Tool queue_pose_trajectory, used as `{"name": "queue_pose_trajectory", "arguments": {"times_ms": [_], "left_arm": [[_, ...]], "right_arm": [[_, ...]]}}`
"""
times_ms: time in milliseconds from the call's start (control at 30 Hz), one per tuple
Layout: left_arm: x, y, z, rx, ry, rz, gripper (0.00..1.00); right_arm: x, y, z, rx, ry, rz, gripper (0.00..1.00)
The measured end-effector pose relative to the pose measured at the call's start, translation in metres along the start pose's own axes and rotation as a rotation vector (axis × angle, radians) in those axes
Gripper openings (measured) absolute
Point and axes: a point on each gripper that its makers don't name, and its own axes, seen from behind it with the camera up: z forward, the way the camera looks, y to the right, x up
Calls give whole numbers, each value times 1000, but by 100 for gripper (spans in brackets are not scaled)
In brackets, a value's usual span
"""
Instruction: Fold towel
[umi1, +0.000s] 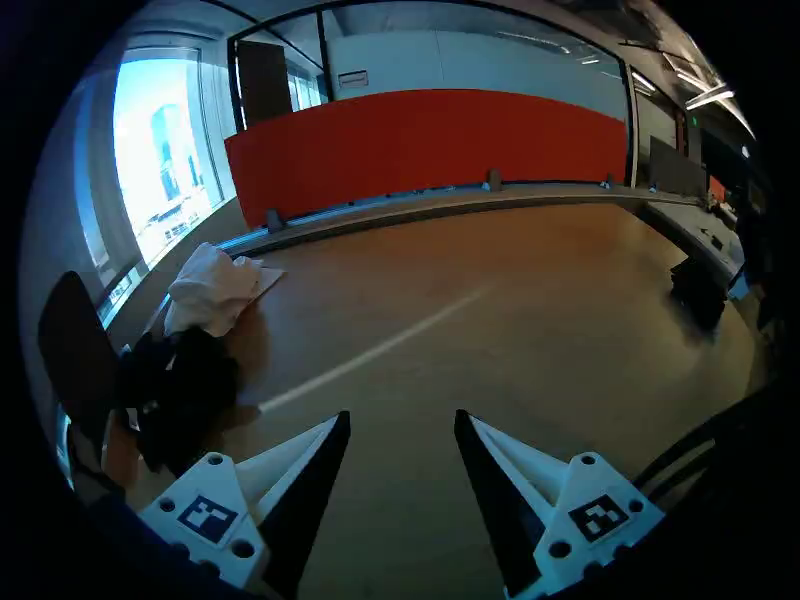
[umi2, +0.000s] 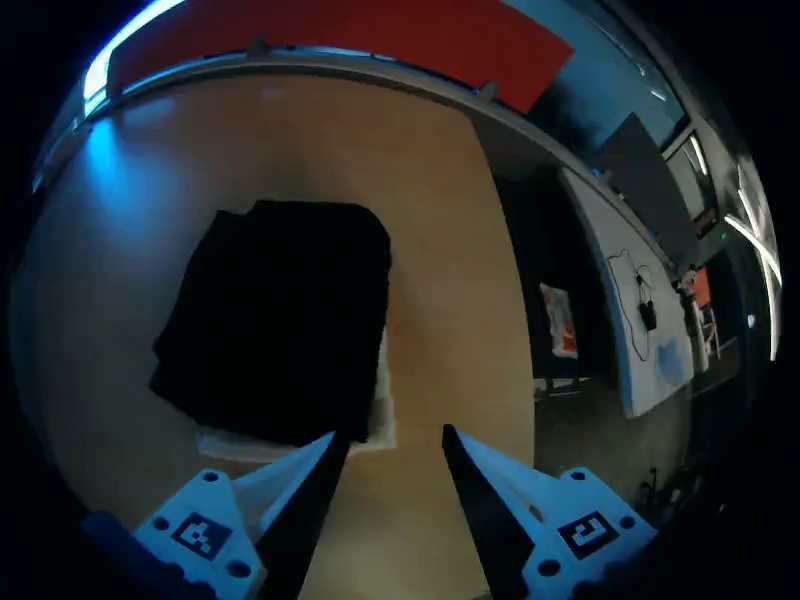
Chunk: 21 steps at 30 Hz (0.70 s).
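Note:
In the right gripper view a black folded towel (umi2: 275, 320) lies flat on the wooden table (umi2: 450, 250), on top of a white folded towel (umi2: 380, 425) whose edge peeks out below and at the right. My right gripper (umi2: 395, 445) hangs open just above the stack's near right corner, nothing between its fingers. In the left gripper view my left gripper (umi1: 400, 430) stands open over bare table (umi1: 520, 300). To its left lie a crumpled white towel (umi1: 210, 290) and a dark crumpled cloth (umi1: 180, 395).
A red partition (umi1: 430, 140) runs along the table's far edge. A window (umi1: 160, 160) is at the left. A dark object (umi1: 698, 290) sits at the table's right edge. Another desk with cables (umi2: 640, 310) stands beyond the table's right side.

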Motion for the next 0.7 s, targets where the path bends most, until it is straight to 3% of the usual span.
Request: {"name": "queue_pose_trajectory", "arguments": {"times_ms": [133, 267, 700], "left_arm": [[1, -2, -1, 2, 4, 0, 76], [2, -3, -2, 4, 9, -4, 76], [6, -3, -4, 0, 23, -6, 77]], "right_arm": [[2, 1, -7, -2, 14, 6, 81], [4, 0, -14, 3, 33, 21, 96], [22, -5, -39, -4, 118, 46, 97]]}}
